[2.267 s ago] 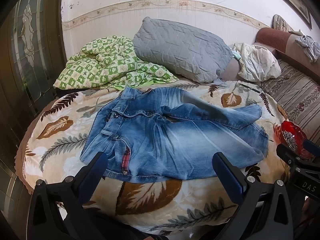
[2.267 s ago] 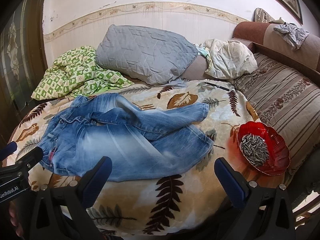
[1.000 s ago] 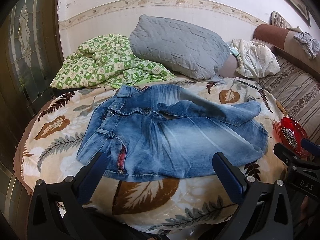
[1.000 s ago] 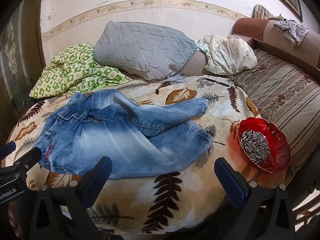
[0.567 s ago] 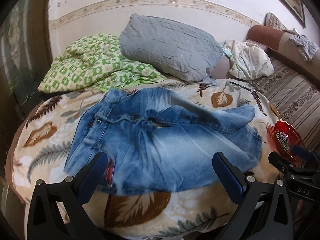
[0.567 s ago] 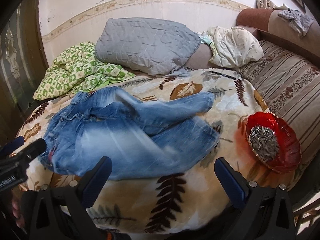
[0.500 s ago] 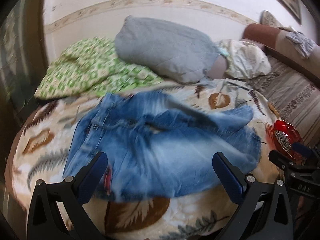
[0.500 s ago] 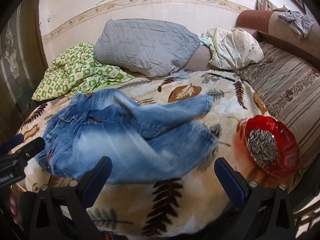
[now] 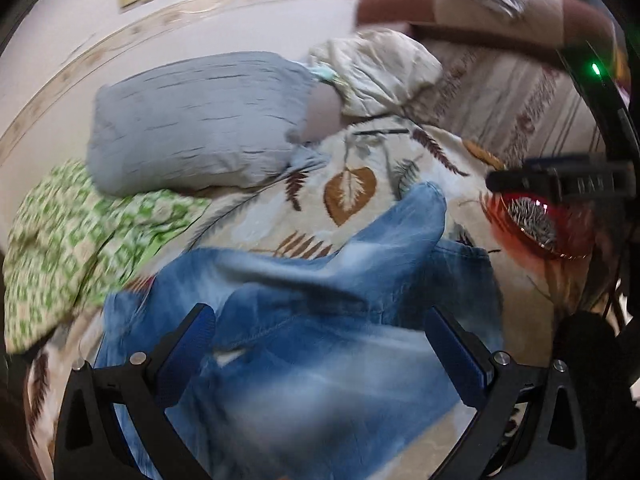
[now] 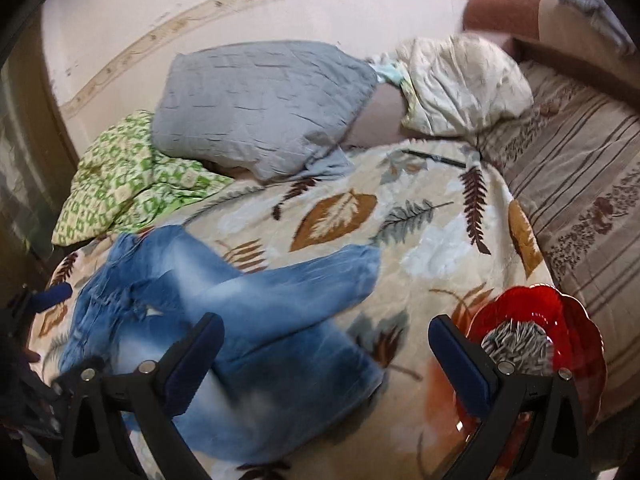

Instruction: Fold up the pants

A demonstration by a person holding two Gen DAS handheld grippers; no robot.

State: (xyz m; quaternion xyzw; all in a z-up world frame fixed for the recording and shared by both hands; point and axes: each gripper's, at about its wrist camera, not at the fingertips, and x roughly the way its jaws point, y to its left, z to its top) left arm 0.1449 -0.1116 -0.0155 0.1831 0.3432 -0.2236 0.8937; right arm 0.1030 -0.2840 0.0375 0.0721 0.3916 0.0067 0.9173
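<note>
Both wide-open, empty grippers, left (image 9: 320,344) and right (image 10: 326,354), have dropped closer over the crumpled, faded blue denim jeans (image 9: 320,320), now filling their spread fingers.

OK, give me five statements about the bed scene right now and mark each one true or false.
1. The jeans lie crumpled on the leaf-print blanket. True.
2. The left tool is shut on the jeans. False: its fingers are wide apart, gripping nothing.
3. The red dish holds sunflower seeds. True.
4. The grey pillow lies on top of the jeans. False: it sits apart from them, by the wall.
5. The right tool is open. True.
</note>
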